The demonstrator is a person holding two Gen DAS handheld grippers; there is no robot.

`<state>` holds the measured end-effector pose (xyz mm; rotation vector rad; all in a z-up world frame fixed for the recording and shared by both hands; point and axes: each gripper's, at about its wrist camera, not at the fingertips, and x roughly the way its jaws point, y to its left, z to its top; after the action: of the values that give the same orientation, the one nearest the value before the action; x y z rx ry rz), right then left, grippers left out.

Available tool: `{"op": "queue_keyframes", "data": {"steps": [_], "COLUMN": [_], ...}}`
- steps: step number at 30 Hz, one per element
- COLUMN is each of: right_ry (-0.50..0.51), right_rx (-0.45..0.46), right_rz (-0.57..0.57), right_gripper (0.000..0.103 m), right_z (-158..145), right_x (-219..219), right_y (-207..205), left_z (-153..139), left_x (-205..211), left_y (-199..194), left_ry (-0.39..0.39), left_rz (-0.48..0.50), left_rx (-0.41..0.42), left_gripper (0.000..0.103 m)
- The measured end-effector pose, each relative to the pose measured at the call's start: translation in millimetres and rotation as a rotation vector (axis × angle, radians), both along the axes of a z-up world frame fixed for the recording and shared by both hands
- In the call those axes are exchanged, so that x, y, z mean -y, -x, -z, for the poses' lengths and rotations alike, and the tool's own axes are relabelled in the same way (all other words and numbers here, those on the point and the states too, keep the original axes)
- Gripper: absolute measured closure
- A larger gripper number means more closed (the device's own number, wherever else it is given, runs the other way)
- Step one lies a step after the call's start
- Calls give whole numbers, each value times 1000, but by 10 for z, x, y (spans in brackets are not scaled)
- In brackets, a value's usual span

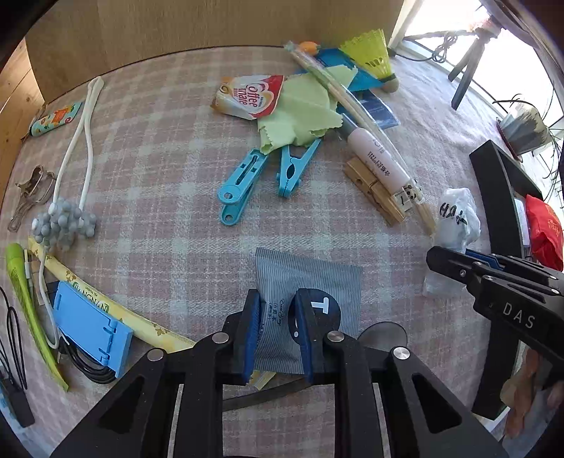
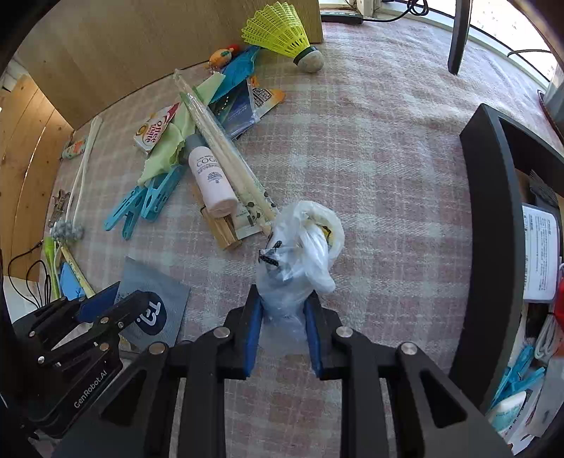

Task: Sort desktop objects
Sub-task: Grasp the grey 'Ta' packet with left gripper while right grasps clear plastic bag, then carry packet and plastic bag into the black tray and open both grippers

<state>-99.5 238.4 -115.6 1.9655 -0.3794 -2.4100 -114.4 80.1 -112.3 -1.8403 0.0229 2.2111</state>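
My left gripper (image 1: 276, 310) has its blue pads around a grey striped sachet (image 1: 328, 278) with a dark round logo, lying on the pink checked tablecloth (image 1: 169, 148); the pads press its near edge. It also shows in the right wrist view (image 2: 155, 299), with the left gripper (image 2: 105, 303) over it. My right gripper (image 2: 283, 310) is shut on a crumpled clear plastic bag (image 2: 303, 243) with white contents and black marks. The bag also shows in the left wrist view (image 1: 454, 218), with the right gripper (image 1: 458, 260) at its near end.
A black bin (image 2: 493, 211) at the right holds sorted items. Mid-table lie blue clips (image 1: 261, 176), a white bottle (image 1: 380, 158), wooden pegs (image 1: 373, 190), chopsticks, a green cloth (image 1: 303, 109), a coffee sachet (image 1: 250, 95) and a yellow shuttlecock (image 2: 282, 31). At left: a blue stand (image 1: 91, 327) and cables.
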Motion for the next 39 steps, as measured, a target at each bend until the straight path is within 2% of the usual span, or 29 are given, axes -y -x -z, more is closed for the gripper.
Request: {"op": "queue_keyframes", "data": {"steps": [6,9,18,24,30,39], "right_ry": [24,39,69,74,52,10], "right_rx": [-32,-53,-124,-166,-201,-225], "right_rz": [9,18,29,62,142,312], "right_gripper": [83,83,83,83,83,83], "right_z": [-125,-233,-618,-875,-1076,-1236], "right_x": [-135,-259,-524,-901,-1423,-2341], "right_y": [-143,-233,-513,-780,-1131,-1843], "left_z": [-104,-279,-708,-958,-1179,-1180], "left_x": [209,335,213,-303,-906,-1903], "left_y": [-94,-208,-349,-508,-750,-1084], "left_ry": [-59,-73,-129,-185,-238,-245], "left_rz": [-60,-79,-61,9,135,315], "left_rx": [-10,-36,-105,-137,-152,-131], "left_gripper": [94,95,97,97,97,97]}}
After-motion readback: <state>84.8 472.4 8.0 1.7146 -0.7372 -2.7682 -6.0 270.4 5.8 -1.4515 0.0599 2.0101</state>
